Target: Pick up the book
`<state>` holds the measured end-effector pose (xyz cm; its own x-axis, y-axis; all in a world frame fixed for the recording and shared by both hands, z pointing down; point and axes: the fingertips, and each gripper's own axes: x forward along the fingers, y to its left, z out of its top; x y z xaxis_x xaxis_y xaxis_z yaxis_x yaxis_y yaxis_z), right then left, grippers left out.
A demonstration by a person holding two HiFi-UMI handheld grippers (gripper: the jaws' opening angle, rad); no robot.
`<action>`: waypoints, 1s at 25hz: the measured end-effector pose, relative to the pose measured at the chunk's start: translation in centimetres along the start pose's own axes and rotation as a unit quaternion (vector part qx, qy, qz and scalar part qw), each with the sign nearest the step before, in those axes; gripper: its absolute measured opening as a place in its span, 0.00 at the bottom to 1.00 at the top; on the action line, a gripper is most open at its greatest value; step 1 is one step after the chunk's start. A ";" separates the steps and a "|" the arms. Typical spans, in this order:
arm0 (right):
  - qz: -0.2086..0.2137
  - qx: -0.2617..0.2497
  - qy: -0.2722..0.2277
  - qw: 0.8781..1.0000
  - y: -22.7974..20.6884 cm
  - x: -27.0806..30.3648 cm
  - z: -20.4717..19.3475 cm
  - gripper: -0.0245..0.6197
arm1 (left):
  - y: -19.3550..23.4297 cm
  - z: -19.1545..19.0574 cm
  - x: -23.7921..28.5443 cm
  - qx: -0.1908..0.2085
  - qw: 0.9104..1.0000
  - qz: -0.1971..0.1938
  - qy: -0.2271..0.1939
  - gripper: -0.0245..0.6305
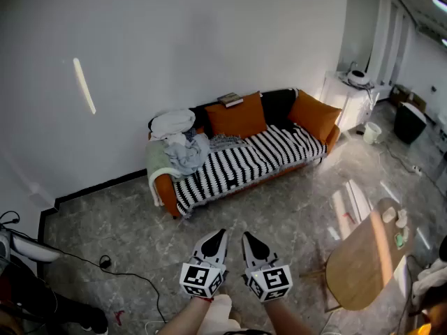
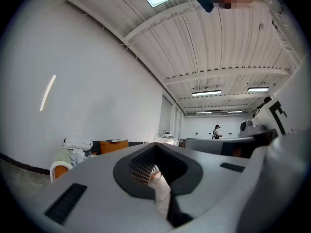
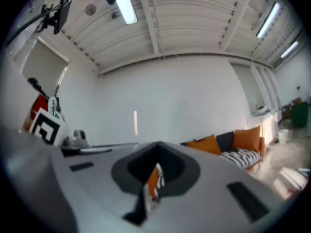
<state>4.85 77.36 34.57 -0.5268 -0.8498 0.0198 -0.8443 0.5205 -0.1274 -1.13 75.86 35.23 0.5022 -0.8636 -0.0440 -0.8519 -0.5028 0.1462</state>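
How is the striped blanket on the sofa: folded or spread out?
Spread out: the striped blanket covers the seat of the sofa and hangs over its front edge.

1. The sofa (image 1: 165,187) is orange, and its throw (image 1: 244,162) has black-and-white stripes.
2. One cushion (image 1: 236,117) is orange, and the back pillow (image 1: 279,103) beside it is black.
3. The book (image 1: 230,100) looks dark grey.
4. The heap of clothes (image 1: 178,142) is white and pale grey.
5. The floor (image 1: 293,208) is mottled grey stone and the wall (image 1: 209,33) is plain white.
6. The left gripper (image 1: 218,234) and right gripper (image 1: 249,237) are black and white, each with square-patterned markers.
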 end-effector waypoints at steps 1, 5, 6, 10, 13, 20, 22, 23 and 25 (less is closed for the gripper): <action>-0.001 -0.003 0.000 1.000 -0.3 0.5 0.0 0.06 | 0.3 0.0 0.6 0.002 1.000 -0.002 -0.001 0.07; -0.009 -0.011 0.007 1.000 -1.7 2.9 -0.2 0.06 | 1.7 -0.2 3.2 0.004 1.000 -0.006 -0.004 0.07; -0.011 -0.013 0.010 1.000 -2.0 3.4 -0.3 0.06 | 2.0 -0.4 3.8 0.003 1.000 -0.007 -0.003 0.07; -0.010 -0.012 0.014 1.000 -3.3 5.4 -0.3 0.06 | 3.0 -0.9 6.2 -0.003 1.000 -0.016 -0.001 0.07; -0.013 -0.015 0.010 1.000 -4.9 7.7 0.3 0.06 | 4.7 -0.7 8.4 0.004 1.000 -0.020 -0.003 0.07; -0.043 -0.011 -0.017 0.999 -10.8 12.3 2.8 0.06 | 12.0 1.6 13.0 0.033 0.999 0.000 -0.018 0.07; -0.051 -0.010 -0.019 0.998 -12.3 13.5 3.1 0.06 | 13.8 1.9 14.1 0.039 0.999 0.003 -0.017 0.07; -0.053 -0.010 -0.018 0.998 -13.1 14.1 3.2 0.06 | 14.7 1.9 14.7 0.041 0.999 0.004 -0.015 0.07; -0.058 -0.009 -0.016 0.998 -14.4 15.3 3.4 0.06 | 16.1 2.0 15.8 0.045 0.999 0.005 -0.014 0.07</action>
<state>9.28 56.60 33.34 -0.4218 -0.9067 0.0015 -0.9015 0.4192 -0.1076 -7.21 54.01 34.90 0.4903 -0.8686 -0.0712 -0.8673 -0.4943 0.0581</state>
